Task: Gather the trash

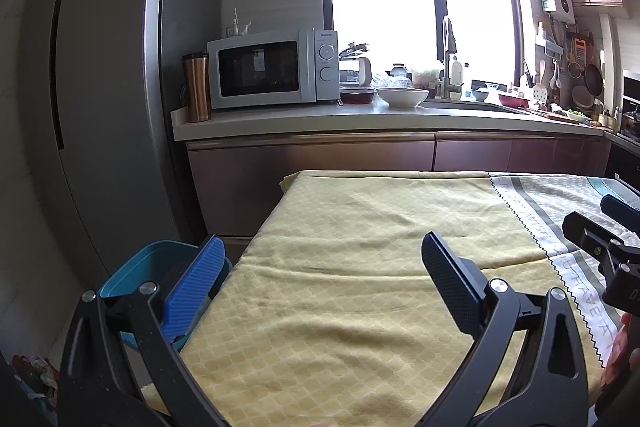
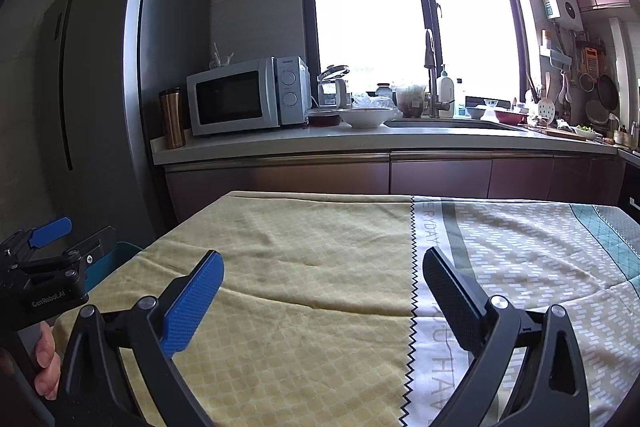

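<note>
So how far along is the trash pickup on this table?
Looks finished or not yet started: the tablecloth shows no trash in either wrist view. Nothing is in hand: the left tongs and right tongs are both open and hold nothing above the cloth. The blue bin sits beside the table's left edge; its contents are mostly hidden. Any trash still left would lie outside these views.

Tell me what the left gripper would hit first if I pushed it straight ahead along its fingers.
Probably nothing soon: the left gripper, jaws wide open, points across the bare yellow tablecloth. Beyond the table's far edge, the cabinet front under the counter looks first in line, though depth is unclear.
</note>
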A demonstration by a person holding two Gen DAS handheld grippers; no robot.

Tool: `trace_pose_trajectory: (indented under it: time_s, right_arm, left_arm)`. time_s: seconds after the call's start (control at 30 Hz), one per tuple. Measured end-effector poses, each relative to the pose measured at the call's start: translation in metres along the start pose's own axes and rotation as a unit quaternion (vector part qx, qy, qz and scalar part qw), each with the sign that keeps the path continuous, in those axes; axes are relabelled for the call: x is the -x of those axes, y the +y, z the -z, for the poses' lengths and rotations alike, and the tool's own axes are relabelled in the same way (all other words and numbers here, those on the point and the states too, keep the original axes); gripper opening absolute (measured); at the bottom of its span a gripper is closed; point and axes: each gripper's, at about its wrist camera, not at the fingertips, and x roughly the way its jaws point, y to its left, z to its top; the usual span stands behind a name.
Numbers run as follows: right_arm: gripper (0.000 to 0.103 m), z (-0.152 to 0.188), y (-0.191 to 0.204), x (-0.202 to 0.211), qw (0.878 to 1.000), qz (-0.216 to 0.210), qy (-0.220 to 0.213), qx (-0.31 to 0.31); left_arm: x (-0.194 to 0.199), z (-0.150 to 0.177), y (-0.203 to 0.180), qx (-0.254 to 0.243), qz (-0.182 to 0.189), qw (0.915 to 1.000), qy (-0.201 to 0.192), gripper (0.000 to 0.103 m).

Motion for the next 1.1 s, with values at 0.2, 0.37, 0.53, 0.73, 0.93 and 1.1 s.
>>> trace_pose_trajectory:
  time_s: [0.2,0.37,0.53,0.73,0.93,1.1]
  right_arm:
    - [0.096,-0.0001,-0.0036,0.0017,1.0,0.001,0.002,-0.002]
    - [0.096,-0.0005,-0.0055,0.0025,1.0,0.0,0.0,-0.003]
    - [0.096,-0.0007,-0.008,0.0041,1.0,0.001,-0.002,-0.003]
    - [0.096,-0.0016,-0.0106,0.0042,1.0,0.003,-0.003,-0.003]
    - [0.096,-0.0005,-0.01,0.0062,1.0,0.004,-0.003,-0.004]
    - [0.096,0.0001,-0.0099,0.0052,1.0,0.005,-0.001,-0.002]
  left_arm:
    - [0.0034,-0.0011,-0.0047,-0.004,0.002,1.0,-0.005,0.097]
    - [0.0049,-0.0013,-0.0071,-0.006,0.003,1.0,-0.007,0.097]
    - [0.0066,-0.0017,-0.0087,-0.006,0.004,0.9999,-0.009,0.097]
    - [0.0071,-0.0016,-0.0092,-0.007,0.004,0.9999,-0.009,0.097]
    - [0.0073,-0.0013,-0.0091,-0.004,0.005,0.9999,-0.008,0.097]
    - [0.0089,-0.003,-0.0103,-0.001,0.004,1.0,-0.008,0.097]
